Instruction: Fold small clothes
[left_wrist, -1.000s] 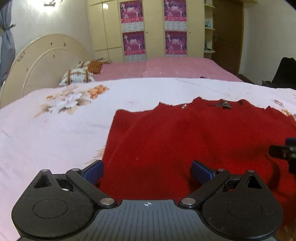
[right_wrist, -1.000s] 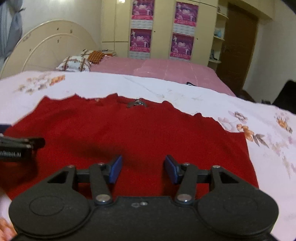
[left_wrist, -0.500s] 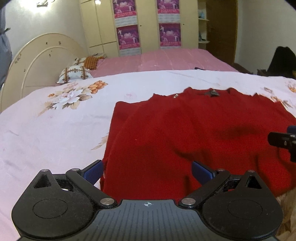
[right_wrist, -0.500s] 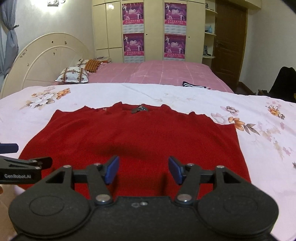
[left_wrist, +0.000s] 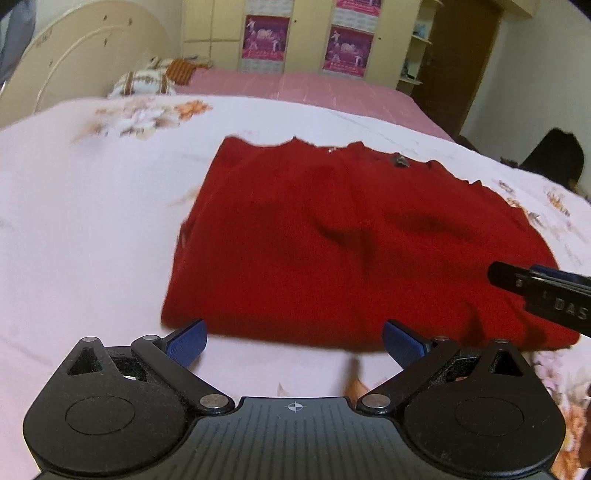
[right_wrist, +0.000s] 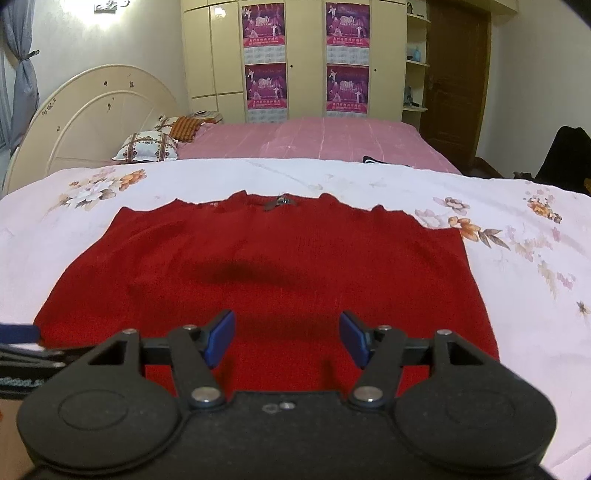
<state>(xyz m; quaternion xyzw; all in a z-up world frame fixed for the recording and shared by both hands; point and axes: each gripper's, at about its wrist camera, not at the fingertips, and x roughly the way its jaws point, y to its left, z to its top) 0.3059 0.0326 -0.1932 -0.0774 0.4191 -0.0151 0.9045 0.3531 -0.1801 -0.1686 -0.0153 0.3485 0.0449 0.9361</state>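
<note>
A red knitted sweater (left_wrist: 351, 240) (right_wrist: 295, 266) lies flat on the white floral sheet (left_wrist: 92, 221) (right_wrist: 535, 258), its neckline at the far side. My left gripper (left_wrist: 295, 341) stands wide open just before the sweater's near hem, over the sheet, with nothing between its blue pads (left_wrist: 186, 341). My right gripper (right_wrist: 288, 336) hovers over the near part of the sweater. Its jaws are opening and the pads (right_wrist: 221, 336) press on nothing. Each gripper shows at the edge of the other's view: the right gripper (left_wrist: 535, 291) and the left gripper (right_wrist: 18, 332).
Beyond the sheet lies a pink bedspread (right_wrist: 314, 140), with patterned pillows (right_wrist: 147, 147) by a cream headboard (right_wrist: 92, 114). A cream wardrobe with posters (right_wrist: 306, 59) and a brown door (right_wrist: 458, 74) stand behind. A dark bag (right_wrist: 565, 155) sits at the right.
The left gripper has drawn back off the sweater to its near hem and rolled a little. The right gripper's jaws have spread wider.
</note>
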